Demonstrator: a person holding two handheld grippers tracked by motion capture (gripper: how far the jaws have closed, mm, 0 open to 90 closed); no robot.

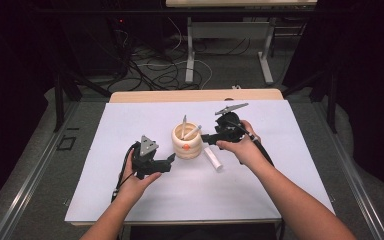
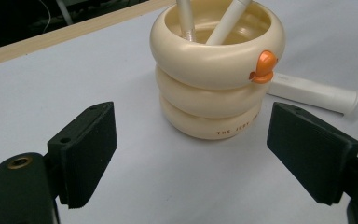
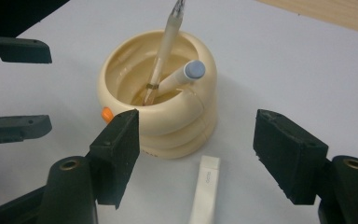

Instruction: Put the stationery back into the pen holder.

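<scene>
A cream, three-ringed plastic pen holder (image 1: 187, 141) stands mid-counter (image 1: 130, 120), holding two pale pens (image 3: 168, 42). The left gripper (image 1: 169, 163), jaws wide apart and empty, sits just left of it. The right gripper (image 1: 209, 138), jaws likewise spread, hangs just to its right, above a white tube (image 1: 213, 158) lying beside the holder.

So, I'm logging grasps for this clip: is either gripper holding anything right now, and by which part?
Nothing is held. The left gripper and the right gripper both stand open with empty jaws near the cream pen holder; the white pen lies loose on the table.
</scene>
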